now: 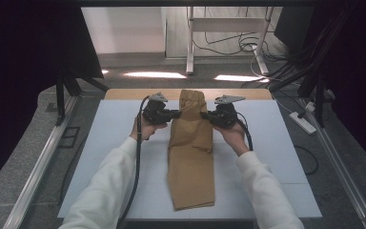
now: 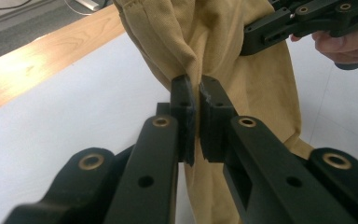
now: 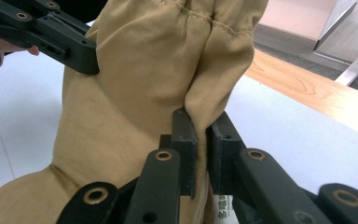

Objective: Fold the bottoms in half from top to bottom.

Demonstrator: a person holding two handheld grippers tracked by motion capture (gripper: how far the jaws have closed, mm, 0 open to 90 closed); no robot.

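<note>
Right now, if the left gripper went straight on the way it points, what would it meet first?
The left gripper is already shut on the tan trousers, so it would push into that cloth first. Beyond it, probably the right gripper facing it, though depth is unclear.

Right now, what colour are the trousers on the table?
Plain tan, no pattern; the trousers show best in the high view.

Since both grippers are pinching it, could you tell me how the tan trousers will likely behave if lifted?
The trousers look floppy: cloth bunches at the left gripper and right gripper. The unheld legs would probably hang and swing. Probably light, unlikely to slip.
</note>
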